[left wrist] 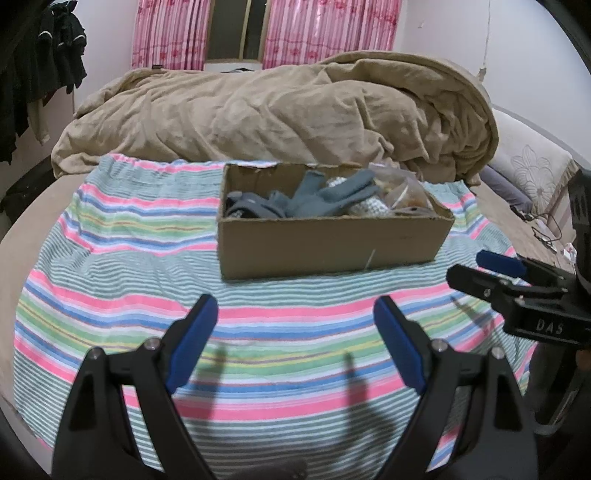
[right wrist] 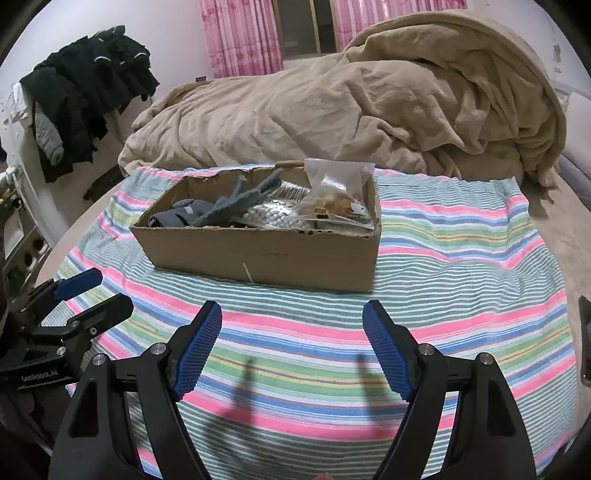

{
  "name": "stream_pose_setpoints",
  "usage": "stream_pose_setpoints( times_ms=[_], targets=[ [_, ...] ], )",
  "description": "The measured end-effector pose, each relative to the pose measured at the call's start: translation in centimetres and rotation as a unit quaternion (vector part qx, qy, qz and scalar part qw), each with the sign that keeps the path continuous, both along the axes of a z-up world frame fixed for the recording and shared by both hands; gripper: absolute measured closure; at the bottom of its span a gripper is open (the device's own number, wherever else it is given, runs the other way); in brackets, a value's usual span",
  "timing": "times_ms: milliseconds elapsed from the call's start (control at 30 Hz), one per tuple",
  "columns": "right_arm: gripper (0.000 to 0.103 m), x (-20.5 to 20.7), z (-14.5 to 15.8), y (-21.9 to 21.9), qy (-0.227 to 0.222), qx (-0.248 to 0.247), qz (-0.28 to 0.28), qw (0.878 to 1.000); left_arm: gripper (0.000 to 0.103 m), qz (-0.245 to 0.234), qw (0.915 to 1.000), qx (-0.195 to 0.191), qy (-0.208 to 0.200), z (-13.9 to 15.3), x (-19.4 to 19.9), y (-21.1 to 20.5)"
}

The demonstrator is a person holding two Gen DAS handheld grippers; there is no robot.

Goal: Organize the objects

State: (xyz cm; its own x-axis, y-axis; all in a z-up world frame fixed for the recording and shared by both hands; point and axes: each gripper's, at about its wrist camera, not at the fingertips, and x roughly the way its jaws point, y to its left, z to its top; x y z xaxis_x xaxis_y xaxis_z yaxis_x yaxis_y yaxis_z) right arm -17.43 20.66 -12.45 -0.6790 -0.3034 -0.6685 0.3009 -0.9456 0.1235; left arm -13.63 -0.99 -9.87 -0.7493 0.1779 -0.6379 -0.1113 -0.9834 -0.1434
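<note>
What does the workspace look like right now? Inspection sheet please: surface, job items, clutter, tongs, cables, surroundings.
Surface: striped cloth spread flat on a bed.
Job's things: open cardboard box on the cloth, holding grey gloves, a clear snack bag and a white beaded item.
Clutter: nothing seen loose on the cloth.
Tongs: left tongs open, empty; right tongs open, empty; both short of the box.
Cables: thin cords on the bed off the cloth's right edge.
Surroundings: bunched tan blanket behind the box, pink curtains, dark clothes hanging at left.
</note>
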Motion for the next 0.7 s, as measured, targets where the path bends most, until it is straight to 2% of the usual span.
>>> stream_pose_setpoints(
  times_ms=[700],
  targets=[
    [0.022, -0.02, -0.16, 0.04, 0.001, 0.003, -0.003, 1.0, 0.016, -0.005, 0.9999, 0.01, -0.002, -0.03, -0.02, -0.14]
  ],
)
